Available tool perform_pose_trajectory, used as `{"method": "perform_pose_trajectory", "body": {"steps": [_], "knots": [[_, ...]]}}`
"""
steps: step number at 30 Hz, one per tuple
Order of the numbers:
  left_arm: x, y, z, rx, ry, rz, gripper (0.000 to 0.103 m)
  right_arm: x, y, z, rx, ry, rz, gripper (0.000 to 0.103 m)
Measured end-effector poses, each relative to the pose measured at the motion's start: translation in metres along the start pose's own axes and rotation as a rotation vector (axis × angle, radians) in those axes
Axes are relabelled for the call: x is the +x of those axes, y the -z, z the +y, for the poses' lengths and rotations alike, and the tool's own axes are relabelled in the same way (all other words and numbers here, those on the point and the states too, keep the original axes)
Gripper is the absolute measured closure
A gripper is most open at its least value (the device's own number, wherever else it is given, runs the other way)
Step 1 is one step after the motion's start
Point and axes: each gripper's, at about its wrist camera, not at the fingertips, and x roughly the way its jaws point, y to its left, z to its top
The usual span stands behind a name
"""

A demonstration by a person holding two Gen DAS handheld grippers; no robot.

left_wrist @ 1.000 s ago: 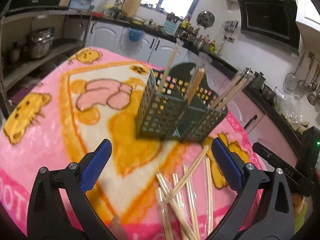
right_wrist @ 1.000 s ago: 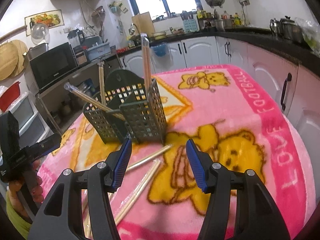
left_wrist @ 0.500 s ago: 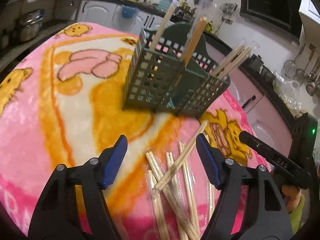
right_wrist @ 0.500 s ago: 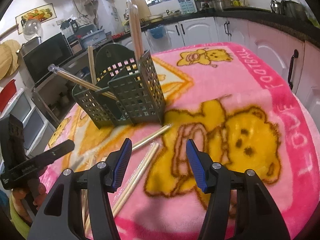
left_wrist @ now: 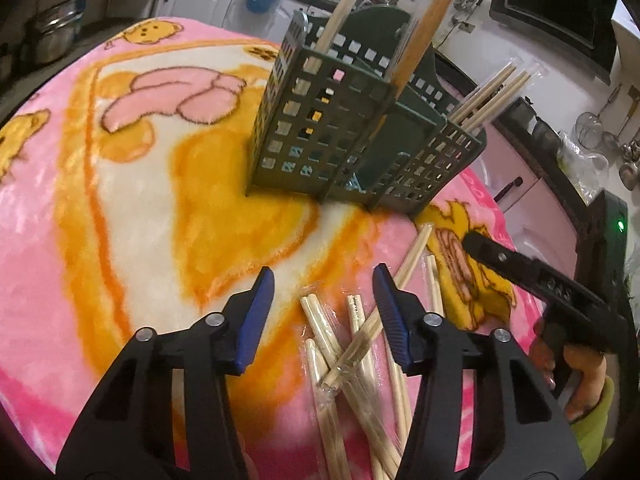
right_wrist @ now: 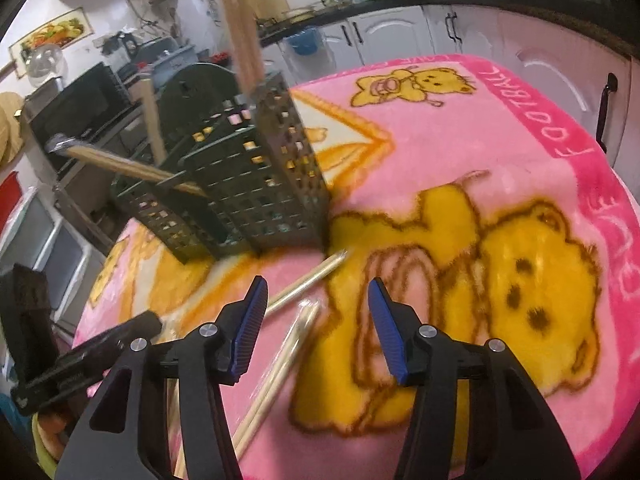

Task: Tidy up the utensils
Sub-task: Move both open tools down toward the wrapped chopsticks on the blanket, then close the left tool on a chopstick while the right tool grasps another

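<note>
left wrist view shows the left gripper [left_wrist: 323,296] about half open and closing, its blue pads above a loose heap of wrapped chopsticks [left_wrist: 352,344] on the pink blanket [left_wrist: 80,220], pressing on nothing. behind them stands the green utensil holder [left_wrist: 336,140], more chopsticks upright in it. the right gripper [right_wrist: 316,312] is half open, narrowing, holding nothing; a chopstick pair [right_wrist: 288,344] lies under it.

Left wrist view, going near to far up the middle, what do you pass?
Left gripper with blue-padded jaws closing, nothing pressed between them → loose plastic-wrapped wooden chopsticks on the pink blanket → dark green perforated utensil holder → white kitchen cabinets.
</note>
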Motion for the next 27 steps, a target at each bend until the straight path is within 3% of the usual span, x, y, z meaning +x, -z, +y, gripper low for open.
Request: {"method": "perform_pose_trajectory", "body": {"steps": [9,12,18,19,23,27], "knots": [[0.016,-0.002,-0.003,0.017,0.013,0.05,0.066,0.037,-0.017,-0.005,0.027,0.064,0.033,0.06],[0.021,-0.002,-0.003,0.029,0.008,0.066,0.072,0.046,-0.015,-0.009,0.057,0.04,0.051,0.066],[0.025,-0.003,-0.001,0.031,-0.001,0.074,0.079,0.049,-0.013,-0.007,0.035,0.053,0.039,0.087],[0.025,-0.004,-0.002,0.039,-0.004,0.076,0.08,0.049,-0.013,-0.006,0.033,0.044,0.033,0.096],[0.029,-0.006,-0.004,0.063,-0.027,0.079,0.09,0.044,-0.012,-0.008,0.055,0.022,0.006,0.098],[0.03,-0.007,-0.005,0.074,-0.028,0.076,0.094,0.033,-0.015,-0.015,0.088,-0.008,-0.033,0.099]]}}
